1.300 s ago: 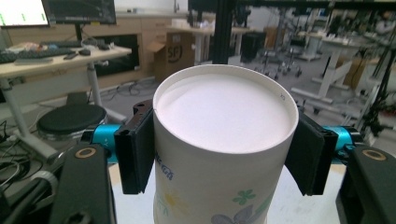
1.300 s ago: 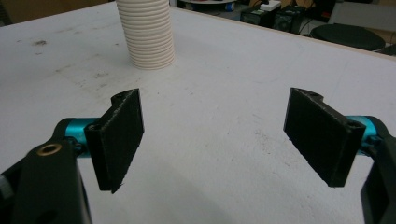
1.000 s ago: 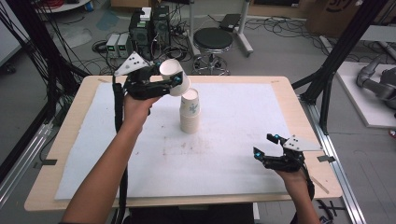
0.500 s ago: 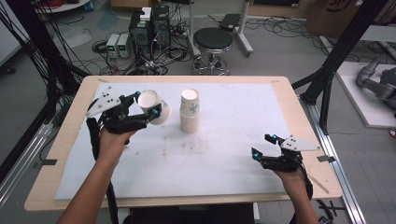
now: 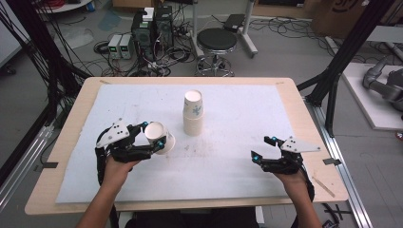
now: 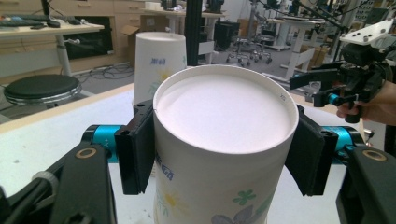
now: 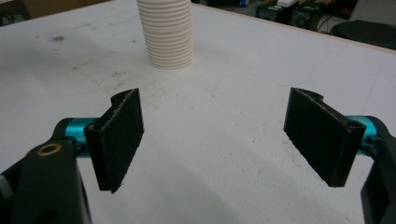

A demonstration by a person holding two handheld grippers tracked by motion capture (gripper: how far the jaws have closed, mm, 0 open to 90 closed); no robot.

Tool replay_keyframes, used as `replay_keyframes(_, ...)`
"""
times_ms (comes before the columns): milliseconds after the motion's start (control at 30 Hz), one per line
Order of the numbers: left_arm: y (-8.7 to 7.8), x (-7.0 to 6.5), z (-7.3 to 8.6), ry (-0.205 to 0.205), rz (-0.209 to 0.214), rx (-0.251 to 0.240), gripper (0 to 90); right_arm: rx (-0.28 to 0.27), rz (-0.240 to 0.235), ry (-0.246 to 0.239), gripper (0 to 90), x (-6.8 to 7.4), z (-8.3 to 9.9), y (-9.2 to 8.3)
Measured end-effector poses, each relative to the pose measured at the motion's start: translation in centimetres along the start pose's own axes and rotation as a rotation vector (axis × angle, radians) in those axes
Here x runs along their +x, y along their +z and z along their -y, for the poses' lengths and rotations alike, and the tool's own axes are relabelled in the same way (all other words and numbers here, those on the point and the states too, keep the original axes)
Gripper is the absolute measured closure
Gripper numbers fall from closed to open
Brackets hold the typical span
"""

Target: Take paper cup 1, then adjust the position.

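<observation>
Could crush or drop the cup (image 5: 159,137) clamped in the left gripper (image 5: 154,140) near the tabletop's (image 5: 237,156) left edge — squeeze too hard, or tilted release — right gripper (image 5: 263,148) open, empty.

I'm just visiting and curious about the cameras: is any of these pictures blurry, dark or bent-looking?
High view: evenly lit and soft, with faint shadows under the cup stack. Left gripper view: the held paper cup looms large, the room behind it is blurred, and straight lines bow slightly. Right gripper view: the jaws are fairly crisp, the white table looks bright but not glaring, and its far edge softens.
</observation>
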State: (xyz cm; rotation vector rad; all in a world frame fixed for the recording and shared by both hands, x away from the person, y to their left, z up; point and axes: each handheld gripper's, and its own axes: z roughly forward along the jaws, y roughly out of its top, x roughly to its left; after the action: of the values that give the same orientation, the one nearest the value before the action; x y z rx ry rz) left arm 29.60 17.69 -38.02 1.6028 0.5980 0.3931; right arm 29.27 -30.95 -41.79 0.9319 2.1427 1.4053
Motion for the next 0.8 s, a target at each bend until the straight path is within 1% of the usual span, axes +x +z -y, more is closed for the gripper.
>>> replay_keyframes(67,0.2,-0.1,0.3,-0.004,0.007,0.012,33.9,0.02,-0.007,0.014,20.6,0.0,0.2,0.2)
replay_keyframes(167,0.2,-0.5,0.6,-0.007,0.025,0.016,33.8,0.021,-0.021,0.016,20.5,0.1,0.1,0.3)
replay_keyframes(200,0.3,-0.6,0.6,-0.004,0.03,0.021,33.8,0.02,-0.028,0.009,20.5,0.2,0.0,0.3)
replay_keyframes(233,0.4,-0.7,0.7,-0.006,0.033,0.022,33.8,0.021,-0.033,0.018,20.5,0.4,-0.1,0.4)
replay_keyframes(267,0.4,-0.8,0.7,-0.008,0.039,0.02,33.7,0.015,-0.041,0.004,20.4,0.4,-0.3,0.5)
replay_keyframes(367,0.5,-1.1,0.7,-0.011,0.047,0.014,33.7,0.019,-0.069,-0.01,19.7,1.1,-0.8,0.9)
replay_keyframes(400,0.6,-1.2,0.7,-0.011,0.051,0.013,33.8,0.017,-0.095,-0.027,19.7,1.6,-1.1,1.1)
replay_keyframes(467,0.8,-1.4,0.7,-0.012,0.062,0.013,33.8,0.015,-0.099,-0.033,19.7,1.8,-1.2,1.2)
replay_keyframes(600,1.3,-1.9,0.9,-0.012,0.087,0.027,33.8,0.013,-0.138,-0.038,19.7,2.3,-1.6,1.5)
replay_keyframes(667,1.5,-2.0,1.0,-0.014,0.095,0.031,33.8,0.012,-0.161,-0.039,19.8,2.5,-1.6,1.6)
replay_keyframes(700,1.6,-2.1,1.1,-0.017,0.099,0.032,33.8,0.012,-0.185,-0.036,19.8,2.6,-1.7,1.8)
replay_keyframes(733,1.7,-2.2,1.1,-0.018,0.104,0.034,33.8,0.012,-0.185,-0.036,19.8,2.6,-1.7,1.8)
replay_keyframes(767,1.7,-2.3,1.1,-0.018,0.107,0.033,33.7,0.014,-0.199,-0.031,19.8,2.7,-1.8,1.9)
replay_keyframes(800,1.8,-2.4,1.1,-0.021,0.114,0.031,33.7,0.015,-0.212,-0.044,19.8,2.8,-1.8,2.0)
